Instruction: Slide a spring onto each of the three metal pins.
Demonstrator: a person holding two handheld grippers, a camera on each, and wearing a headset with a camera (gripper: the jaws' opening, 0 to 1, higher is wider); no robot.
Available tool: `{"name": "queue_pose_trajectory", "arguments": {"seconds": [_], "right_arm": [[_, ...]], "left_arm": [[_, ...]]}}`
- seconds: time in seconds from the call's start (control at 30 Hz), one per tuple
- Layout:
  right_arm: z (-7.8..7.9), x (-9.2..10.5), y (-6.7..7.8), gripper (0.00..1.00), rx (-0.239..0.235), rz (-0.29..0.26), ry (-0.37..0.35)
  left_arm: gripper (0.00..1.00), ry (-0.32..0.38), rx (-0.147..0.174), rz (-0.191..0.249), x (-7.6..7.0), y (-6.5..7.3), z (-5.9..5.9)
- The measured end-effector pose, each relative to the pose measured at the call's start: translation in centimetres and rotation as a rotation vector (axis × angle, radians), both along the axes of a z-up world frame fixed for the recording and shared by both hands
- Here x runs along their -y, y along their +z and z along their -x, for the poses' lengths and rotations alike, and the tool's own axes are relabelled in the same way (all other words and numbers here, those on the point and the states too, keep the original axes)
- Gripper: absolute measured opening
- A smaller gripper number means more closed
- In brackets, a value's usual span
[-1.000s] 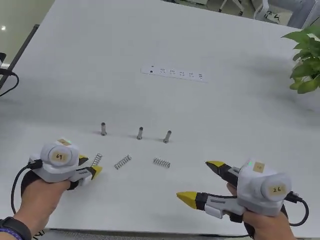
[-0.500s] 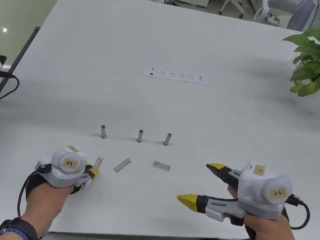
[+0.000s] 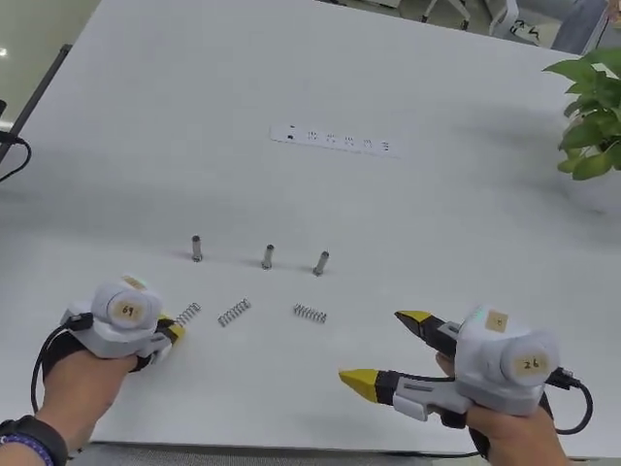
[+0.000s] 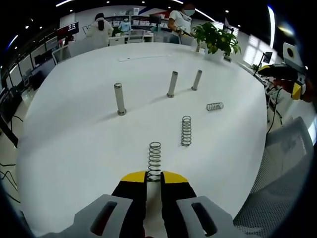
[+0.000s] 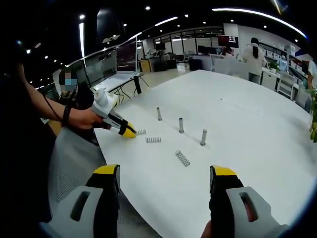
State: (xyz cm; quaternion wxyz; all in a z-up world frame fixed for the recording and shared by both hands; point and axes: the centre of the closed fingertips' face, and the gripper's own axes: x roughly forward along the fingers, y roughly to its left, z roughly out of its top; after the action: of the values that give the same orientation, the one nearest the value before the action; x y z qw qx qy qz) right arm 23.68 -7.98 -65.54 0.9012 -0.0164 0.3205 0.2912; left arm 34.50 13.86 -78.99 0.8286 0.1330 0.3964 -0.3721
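Left gripper (image 4: 154,177): jaws narrowed onto the near end of the left spring (image 4: 154,157); in the head view the gripper's body hides this pinch.
Right gripper (image 3: 385,348): jaws wide, holding nothing, at the table's (image 3: 291,78) near edge.
Middle spring (image 3: 234,312), right spring (image 3: 310,314): flat, near three upright pins (image 3: 267,256).

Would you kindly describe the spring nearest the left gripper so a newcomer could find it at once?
On the white table, three springs lie in front of a row of three pins. The left spring is the one whose near end sits between the left gripper's yellow tips; the other two lie free.
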Motion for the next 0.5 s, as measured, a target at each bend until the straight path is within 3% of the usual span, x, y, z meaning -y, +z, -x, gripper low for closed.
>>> {"name": "queue_pose_trajectory", "arguments": {"seconds": [0.4,0.5], "right_arm": [[0.13,0.01,-0.08,0.73,-0.002,-0.001,0.003],[0.19,-0.05,-0.21,0.74,-0.004,-0.002,0.005]], "left_arm": [[0.03,0.04,0.007,0.017,0.4,0.85,0.07],[0.03,0.037,-0.005,0.023,0.64,0.98,0.2]]}}
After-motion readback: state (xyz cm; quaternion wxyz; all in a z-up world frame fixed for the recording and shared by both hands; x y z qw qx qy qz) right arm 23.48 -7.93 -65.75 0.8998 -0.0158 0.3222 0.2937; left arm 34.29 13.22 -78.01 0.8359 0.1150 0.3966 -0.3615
